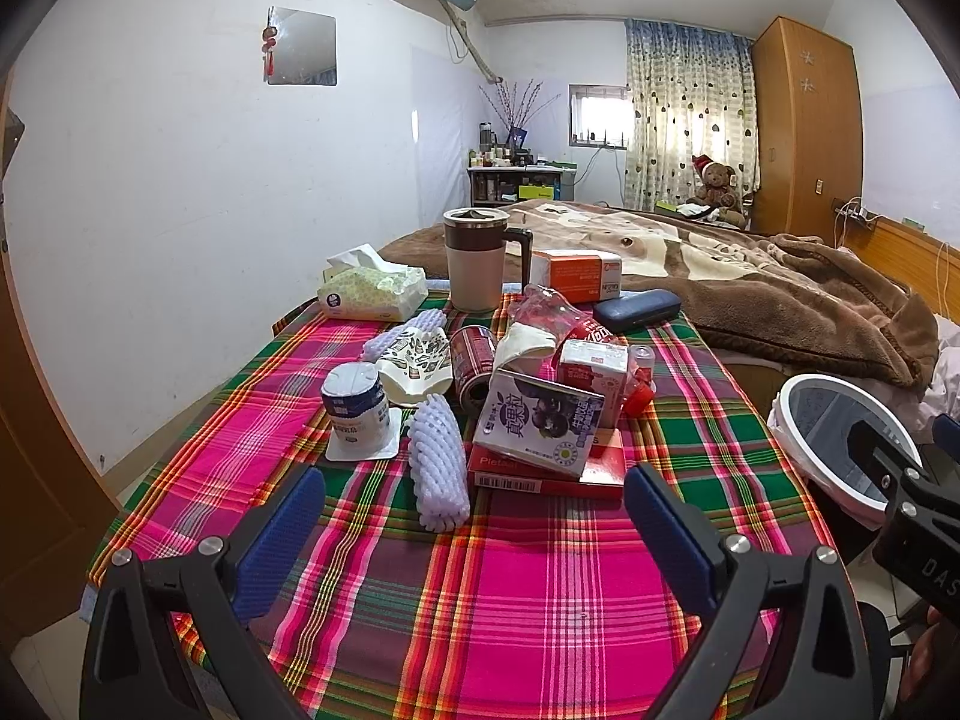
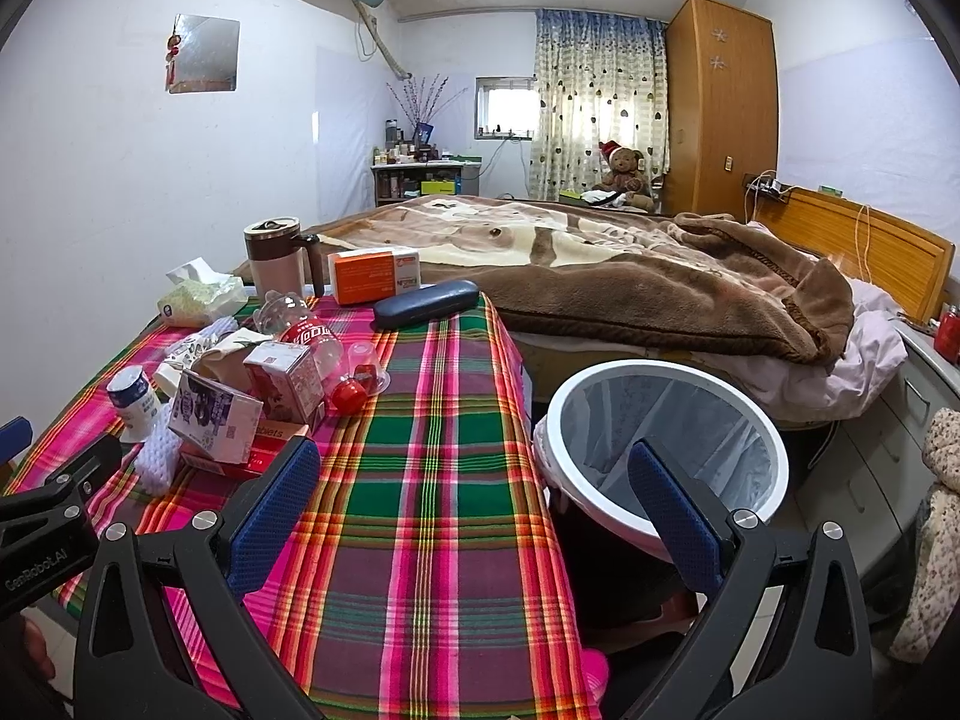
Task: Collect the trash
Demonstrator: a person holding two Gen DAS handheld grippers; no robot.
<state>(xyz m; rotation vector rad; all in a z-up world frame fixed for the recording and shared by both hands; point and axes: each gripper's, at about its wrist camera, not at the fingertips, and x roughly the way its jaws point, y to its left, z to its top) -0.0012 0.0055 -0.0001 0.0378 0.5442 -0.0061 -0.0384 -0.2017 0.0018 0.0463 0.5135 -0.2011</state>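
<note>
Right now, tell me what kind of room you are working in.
Most likely a lived-in bedroom: a bed under a brown blanket, a wooden wardrobe, and a teddy bear by the curtained window.

We count two white foam fruit nets, one lying near the table's front (image 1: 438, 468) and one further back (image 1: 403, 333). There are two drink cartons: a purple-printed one (image 1: 537, 423) and a red-and-white one (image 1: 594, 375). We see one flat red tablet box (image 1: 546, 474), one orange-and-white cardboard box (image 1: 576, 273), one white yoghurt pot (image 1: 355, 405), one red drink can (image 1: 474, 363), one crushed clear plastic bottle with a red label (image 2: 303, 330), and one patterned paper cup (image 1: 417, 363); a second, cream-coloured cup (image 1: 525, 345) may lie beside it, though it is partly hidden. One tissue pack (image 1: 372, 291), one lidded brown-and-cream mug (image 1: 477, 258), one dark blue glasses case (image 1: 636, 309) and one white-rimmed bin (image 2: 666, 456).
</note>
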